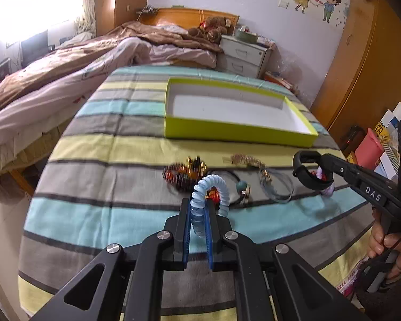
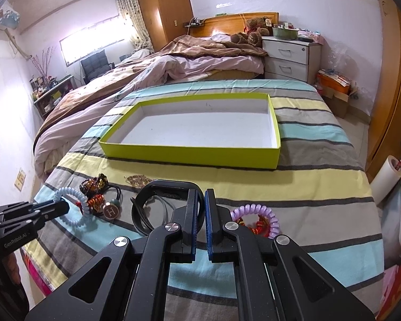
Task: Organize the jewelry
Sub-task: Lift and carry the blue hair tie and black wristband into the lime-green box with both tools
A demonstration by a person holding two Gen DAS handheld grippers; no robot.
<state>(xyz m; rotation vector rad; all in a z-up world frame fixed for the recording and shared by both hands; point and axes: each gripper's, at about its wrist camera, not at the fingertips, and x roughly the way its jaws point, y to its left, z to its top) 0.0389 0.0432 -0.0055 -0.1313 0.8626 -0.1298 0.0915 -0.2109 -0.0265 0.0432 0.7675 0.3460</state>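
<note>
My left gripper (image 1: 199,204) is shut on a light blue spiral hair tie (image 1: 214,187), held just above the striped cloth; it also shows in the right wrist view (image 2: 72,208). My right gripper (image 2: 201,194) is shut on a black band (image 2: 157,195), seen in the left wrist view too (image 1: 307,171). A purple spiral hair tie (image 2: 256,214) lies under the right gripper. A beaded bracelet (image 1: 179,174), a gold chain (image 1: 246,160) and a black cord with a round "H" charm (image 2: 111,210) lie on the cloth. A yellow-green open box (image 1: 235,131) stands behind them.
The striped cloth (image 2: 320,187) covers the table, which drops off at the left and right edges. A bed with rumpled covers (image 2: 173,58) and a white nightstand (image 2: 288,53) stand beyond. Boxes and a paper roll (image 2: 385,179) sit at the right.
</note>
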